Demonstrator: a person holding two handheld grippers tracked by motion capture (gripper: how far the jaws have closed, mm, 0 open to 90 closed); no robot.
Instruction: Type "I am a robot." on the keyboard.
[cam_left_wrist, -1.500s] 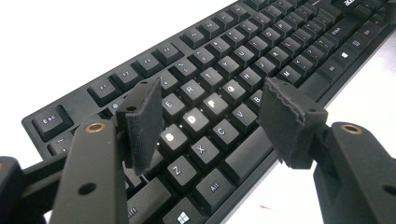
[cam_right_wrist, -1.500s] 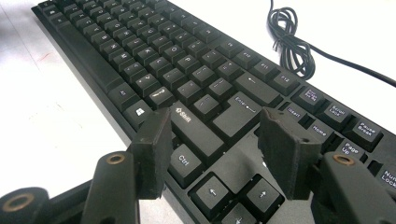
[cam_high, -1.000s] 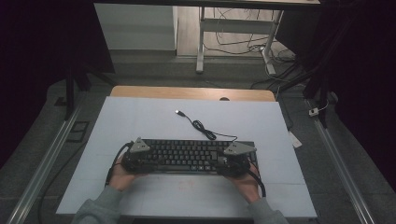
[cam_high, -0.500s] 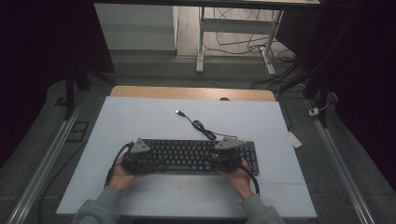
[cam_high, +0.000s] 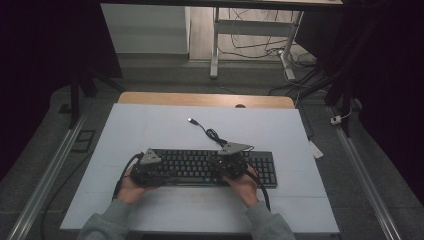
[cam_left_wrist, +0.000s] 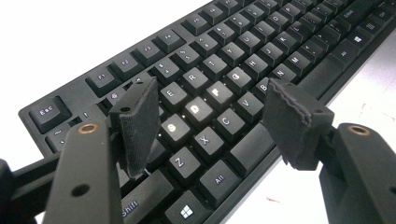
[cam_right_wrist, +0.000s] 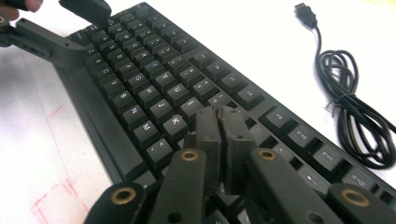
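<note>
Keyboard: a black keyboard (cam_high: 200, 167) lies flat at the counter's (cam_high: 150, 125) six o'clock edge.
Left tongs: the left tongs (cam_left_wrist: 212, 116) stand spread above the letter keys, gripping nothing.
Right tongs: the right tongs (cam_right_wrist: 220, 116) have just been closing; now pressed together, empty, over the keys.
Cable: the coiled cable (cam_high: 212, 134) lies at the keyboard's twelve o'clock.

Keyboard (cam_left_wrist: 219, 93) is black matt plastic with smooth keycaps and pale printed legends, a few lit and glossy-looking; its cable (cam_right_wrist: 350, 116) is smooth black rubbery sheath. Left gripper (cam_left_wrist: 210, 116) has matt black plastic arms with brass-coloured rivets and rough, frayed-edged foam-like pads (cam_left_wrist: 140, 121). Table (cam_high: 150, 125) top is a matt pale sheet, smooth, with a wood edge behind.
</note>
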